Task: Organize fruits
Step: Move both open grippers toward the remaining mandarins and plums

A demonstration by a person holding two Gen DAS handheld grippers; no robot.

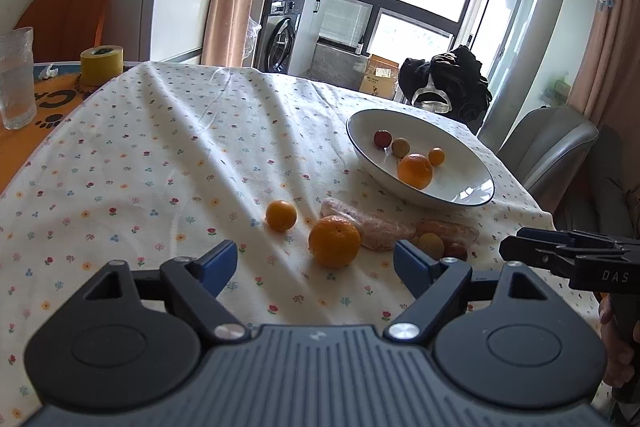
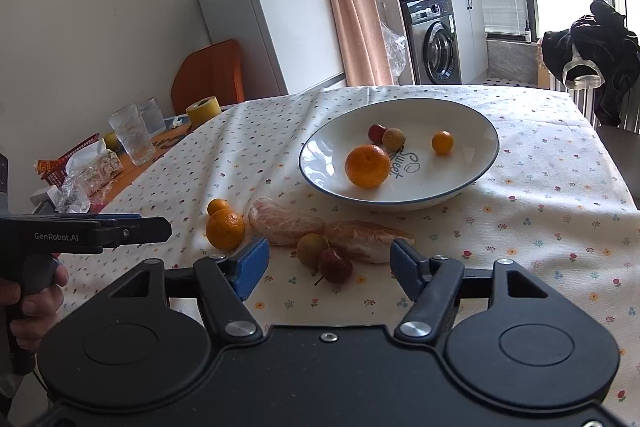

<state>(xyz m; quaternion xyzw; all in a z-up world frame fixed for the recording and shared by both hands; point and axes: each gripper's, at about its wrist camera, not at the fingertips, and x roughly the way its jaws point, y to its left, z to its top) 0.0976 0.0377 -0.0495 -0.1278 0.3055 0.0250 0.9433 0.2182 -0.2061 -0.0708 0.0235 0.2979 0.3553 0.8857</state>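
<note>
- So, we hold the left gripper and right gripper spread wide and empty above the cloth.
- Loose fruit lies just ahead: an orange, a red berry.
- We judge picking is midway; next, close on one piece and carry it to the bowl.

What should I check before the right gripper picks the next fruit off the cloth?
1. Right gripper open and unloaded: ok.
2. Left gripper open and unloaded: ok.
3. Fruit left on the cloth: ok. The red fruit and tan fruit lie just ahead of the right gripper.
4. Target isolated: not ok. Red and tan fruit sit close together, next to a peeled segment.
5. Room in the bowl: ok, four fruits inside and bare floor left.
6. Grippers clear of each other: cannot tell.
</note>
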